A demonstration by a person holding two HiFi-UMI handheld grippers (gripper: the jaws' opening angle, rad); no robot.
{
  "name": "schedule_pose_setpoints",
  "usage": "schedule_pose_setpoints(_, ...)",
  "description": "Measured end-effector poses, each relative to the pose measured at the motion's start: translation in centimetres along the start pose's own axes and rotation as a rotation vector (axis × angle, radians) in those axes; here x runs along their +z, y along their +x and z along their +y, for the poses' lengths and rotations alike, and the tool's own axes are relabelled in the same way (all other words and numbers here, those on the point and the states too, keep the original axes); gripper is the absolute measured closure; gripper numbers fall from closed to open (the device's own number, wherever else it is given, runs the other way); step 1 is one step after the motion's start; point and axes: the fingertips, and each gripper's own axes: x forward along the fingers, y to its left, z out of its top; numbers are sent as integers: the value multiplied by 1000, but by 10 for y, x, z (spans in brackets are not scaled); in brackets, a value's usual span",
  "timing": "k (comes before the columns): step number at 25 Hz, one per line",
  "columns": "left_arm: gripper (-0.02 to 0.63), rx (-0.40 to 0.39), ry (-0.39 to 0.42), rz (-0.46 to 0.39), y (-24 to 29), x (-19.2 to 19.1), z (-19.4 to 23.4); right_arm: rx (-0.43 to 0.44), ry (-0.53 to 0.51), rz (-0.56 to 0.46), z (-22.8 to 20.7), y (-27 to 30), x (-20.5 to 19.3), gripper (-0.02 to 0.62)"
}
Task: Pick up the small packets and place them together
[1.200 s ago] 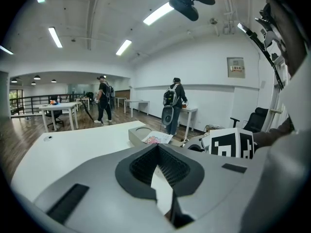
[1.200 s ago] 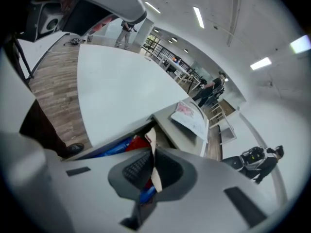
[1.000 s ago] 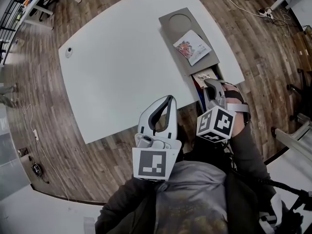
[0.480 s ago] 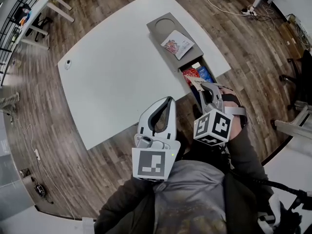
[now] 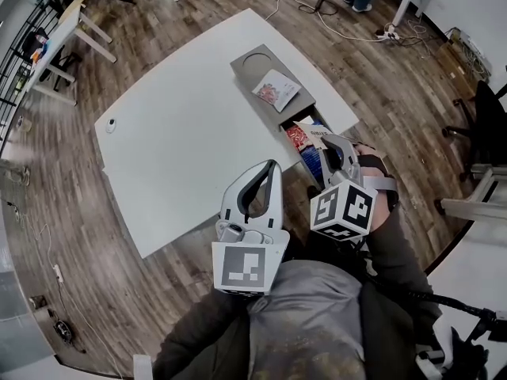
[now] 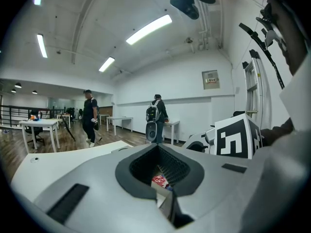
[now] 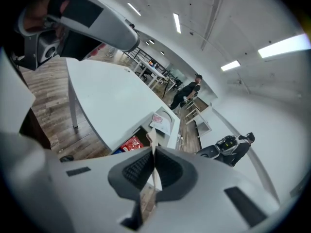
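While right gripper (image 7: 153,155) pinches packet (image 7: 152,139), step: carry.
Idle: left gripper (image 6: 169,198) closed, empty.
Next: probably lay beside far packet (image 5: 275,90).

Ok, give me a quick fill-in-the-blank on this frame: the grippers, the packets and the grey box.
1. The right gripper is shut on a thin pale ____.
2. The left gripper is shut and holds ____.
3. On the grey box a packet lies beside a ____ recess.
4. In the box's open compartment, the packet next to the blue packet is ____.
Missing words: packet; nothing; round; red.
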Motion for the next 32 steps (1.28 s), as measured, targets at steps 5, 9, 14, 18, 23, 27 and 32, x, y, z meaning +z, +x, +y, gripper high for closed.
schedule_pose_setpoints(5, 604, 11, -15, 29, 11, -11, 0, 24, 10, -6, 1, 10, -7, 588)
schedule_pose_setpoints(9, 606, 38, -21, 43, 28, -11, 5, 25, 3, -42, -17, 21, -1, 588)
schedule_pose_setpoints(14, 604, 105, -29, 23, 46, 0, 25, 28, -31, -85, -44, 46, 14, 588)
schedule_pose_setpoints(18, 604, 193, -39, 3, 57, 10, 51, 27, -78, -149, -72, 74, 42, 588)
schedule_pose_setpoints(23, 604, 312, -71, 9, 58, 13, 87, 42, -142, -182, -99, 123, 75, 588)
schedule_pose_setpoints(27, 604, 414, -123, 39, 54, 6, 105, 86, -210, -156, -101, 164, 83, 588)
schedule_pose_setpoints(32, 604, 478, -169, 93, 49, -15, 116, 182, -240, -142, -74, 191, 84, 588)
